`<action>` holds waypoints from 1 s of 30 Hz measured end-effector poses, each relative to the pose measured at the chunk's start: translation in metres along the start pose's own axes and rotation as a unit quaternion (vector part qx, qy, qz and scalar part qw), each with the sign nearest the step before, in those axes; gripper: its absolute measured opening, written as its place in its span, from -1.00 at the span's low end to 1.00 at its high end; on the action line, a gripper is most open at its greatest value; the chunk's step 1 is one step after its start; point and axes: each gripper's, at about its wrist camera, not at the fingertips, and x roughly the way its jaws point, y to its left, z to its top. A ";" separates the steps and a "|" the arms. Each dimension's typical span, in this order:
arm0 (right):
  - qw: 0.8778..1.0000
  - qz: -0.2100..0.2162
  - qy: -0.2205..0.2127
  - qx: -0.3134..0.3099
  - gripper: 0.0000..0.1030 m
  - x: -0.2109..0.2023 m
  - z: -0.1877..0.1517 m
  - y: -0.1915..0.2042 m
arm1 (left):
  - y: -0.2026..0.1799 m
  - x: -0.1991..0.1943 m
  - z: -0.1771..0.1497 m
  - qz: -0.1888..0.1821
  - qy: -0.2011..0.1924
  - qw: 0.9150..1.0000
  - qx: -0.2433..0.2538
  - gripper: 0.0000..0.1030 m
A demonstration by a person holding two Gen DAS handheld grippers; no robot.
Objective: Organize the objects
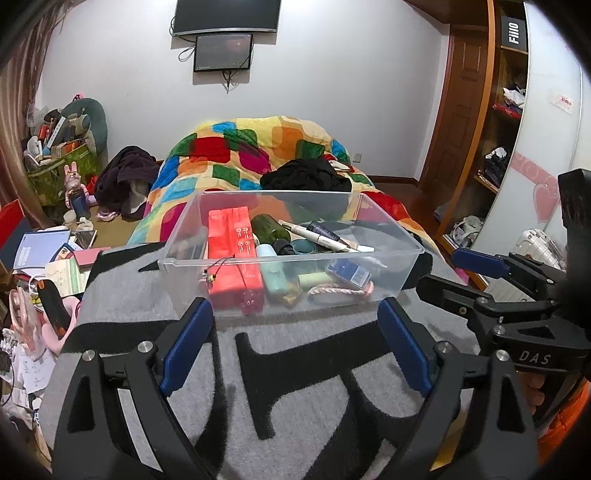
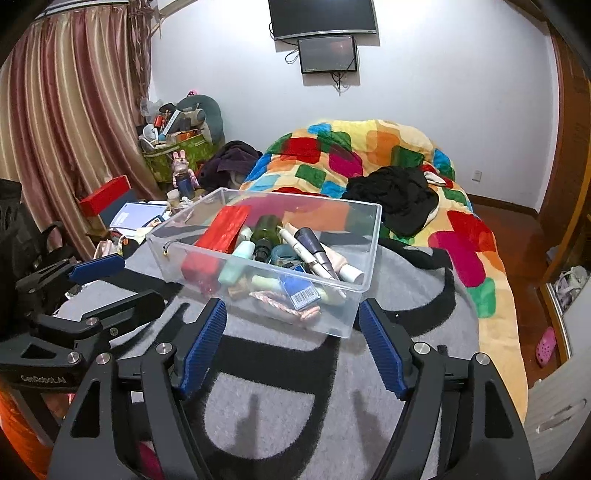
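Two tongs, left tongs [image 1: 295,314] and right tongs [image 2: 291,317], both spread, one clear bin [image 1: 388,236], one red box [image 1: 232,254] inside

We see a clear glossy plastic bin [image 1: 291,254] on a fuzzy grey-and-black cloth blanket [image 1: 303,369], and ribbed blue matt gripper pads [image 2: 382,349].

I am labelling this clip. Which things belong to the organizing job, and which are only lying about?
For the job: clear bin, red box, green bottle, blue packet, both open claws.

Lying about: patchwork quilt, black clothes, curtain, wall screens.
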 end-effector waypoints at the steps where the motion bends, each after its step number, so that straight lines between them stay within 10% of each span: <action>1: 1.000 0.001 0.000 0.001 0.38 0.000 0.000 -0.001 | 0.001 0.000 -0.001 0.000 0.000 1.000 -0.002 0.78; 30: 1.000 0.009 -0.001 0.008 0.44 -0.002 -0.003 0.001 | 0.001 -0.001 -0.001 -0.003 -0.001 1.000 -0.011 0.84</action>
